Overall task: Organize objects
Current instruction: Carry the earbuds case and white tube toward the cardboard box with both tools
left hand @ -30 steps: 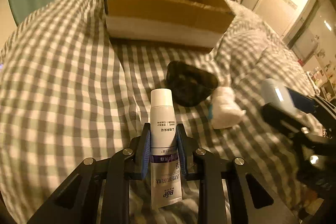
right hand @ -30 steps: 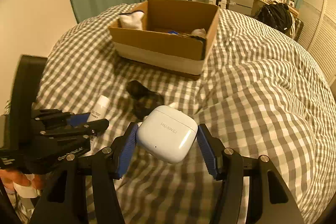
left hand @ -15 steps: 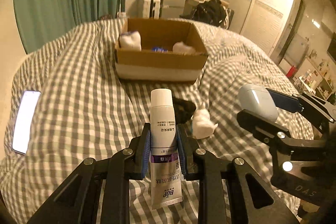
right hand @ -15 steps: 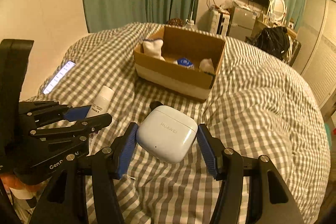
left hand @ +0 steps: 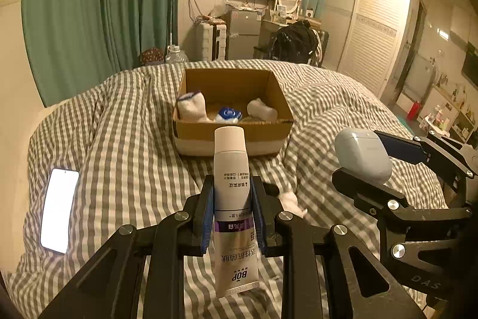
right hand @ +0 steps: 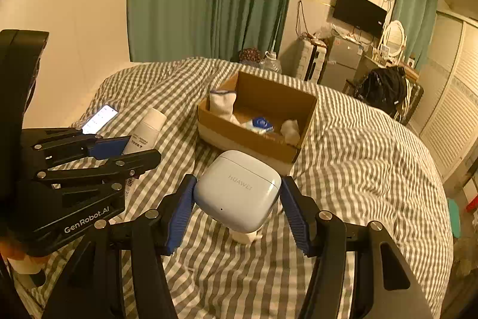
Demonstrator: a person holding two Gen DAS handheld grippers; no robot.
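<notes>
Above bed (left hand: 125,121), both tongs raised higher; left (left hand: 232,210) grips tube (left hand: 231,169), right (right hand: 237,199) earbud case (right hand: 239,190)

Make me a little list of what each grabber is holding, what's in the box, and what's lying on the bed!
left gripper: shut on the white toothpaste tube, cap pointing away
right gripper: shut on the pale blue earbud case
brown cardboard box: open, on the bed ahead of both grippers
inside the box: rolled white socks, a small blue-and-white packet
grey-and-white checked bedcover: lit phone lying on it, a small white bundle near the grippers
</notes>
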